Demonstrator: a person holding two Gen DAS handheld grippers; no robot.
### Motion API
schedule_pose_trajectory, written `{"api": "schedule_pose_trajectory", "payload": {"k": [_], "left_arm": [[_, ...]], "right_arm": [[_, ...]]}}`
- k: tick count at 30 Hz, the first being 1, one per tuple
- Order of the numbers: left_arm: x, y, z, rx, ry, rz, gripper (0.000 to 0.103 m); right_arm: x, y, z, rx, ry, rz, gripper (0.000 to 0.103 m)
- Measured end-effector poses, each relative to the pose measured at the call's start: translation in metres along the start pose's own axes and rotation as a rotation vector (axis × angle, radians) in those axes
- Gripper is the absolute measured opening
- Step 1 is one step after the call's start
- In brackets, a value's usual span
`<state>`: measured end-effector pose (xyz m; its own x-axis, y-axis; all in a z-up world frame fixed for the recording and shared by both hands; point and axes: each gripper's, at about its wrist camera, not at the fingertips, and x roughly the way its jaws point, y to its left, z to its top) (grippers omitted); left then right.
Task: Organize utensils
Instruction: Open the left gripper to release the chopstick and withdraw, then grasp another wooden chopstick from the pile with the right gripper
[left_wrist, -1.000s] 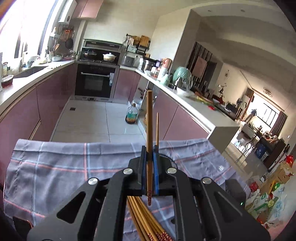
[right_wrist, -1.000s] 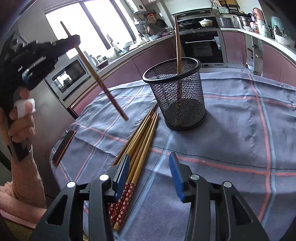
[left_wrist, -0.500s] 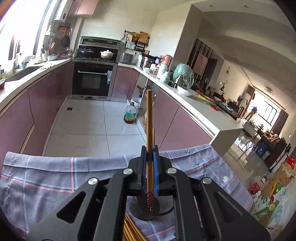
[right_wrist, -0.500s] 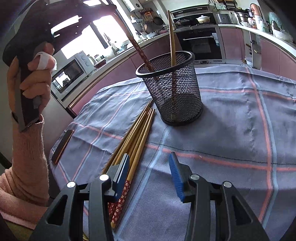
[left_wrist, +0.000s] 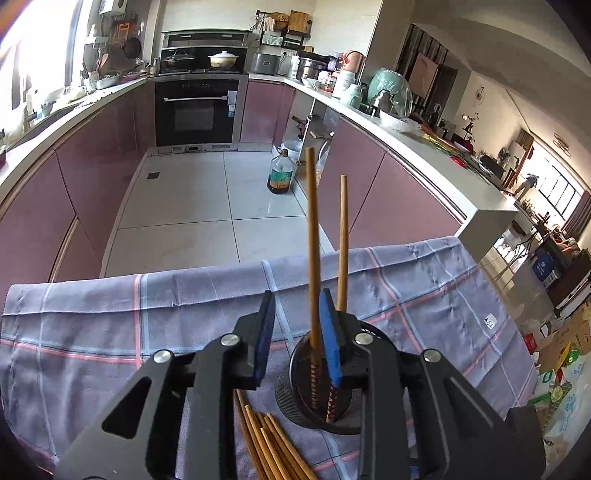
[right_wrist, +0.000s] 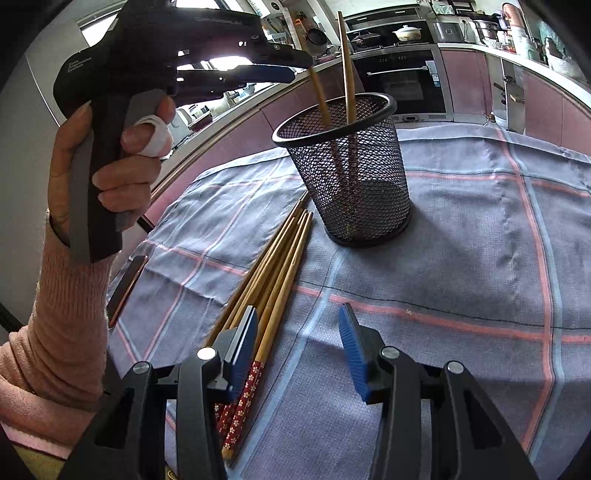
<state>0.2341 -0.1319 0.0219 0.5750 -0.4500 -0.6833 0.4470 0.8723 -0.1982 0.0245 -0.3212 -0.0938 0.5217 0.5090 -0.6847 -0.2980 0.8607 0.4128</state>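
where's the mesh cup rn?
Right wrist view: mesh cup stands upright on the cloth, center frame, just past the tips of the loose chopsticks. Two chopsticks stand in it, below the open left gripper.

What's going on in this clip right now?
A person is sorting chopsticks into a black mesh cup on a checked cloth. The left gripper hovers above the cup with its jaws open; two chopsticks stand inside. The right gripper, also open, waits low over the pile of loose chopsticks lying beside the cup.
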Motion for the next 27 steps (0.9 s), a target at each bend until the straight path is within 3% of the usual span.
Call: {"api": "schedule_pose_trajectory", "payload": {"k": [12, 17, 27], "left_arm": [[-0.041, 0.021, -0.055, 0.021, -0.085, 0.066, 0.040], [-0.050, 0.033, -0.098, 0.027, -0.061, 0.101, 0.040], [-0.050, 0.049, -0.166, 0.016, 0.011, 0.122, 0.041]], "right_arm": [[0.012, 0.012, 0.004, -0.043, 0.012, -0.026, 0.043], [0.023, 0.019, 0.007, -0.074, 0.040, -0.062, 0.030], [0.046, 0.030, 0.020, -0.113, 0.091, -0.125, 0.022]]}}
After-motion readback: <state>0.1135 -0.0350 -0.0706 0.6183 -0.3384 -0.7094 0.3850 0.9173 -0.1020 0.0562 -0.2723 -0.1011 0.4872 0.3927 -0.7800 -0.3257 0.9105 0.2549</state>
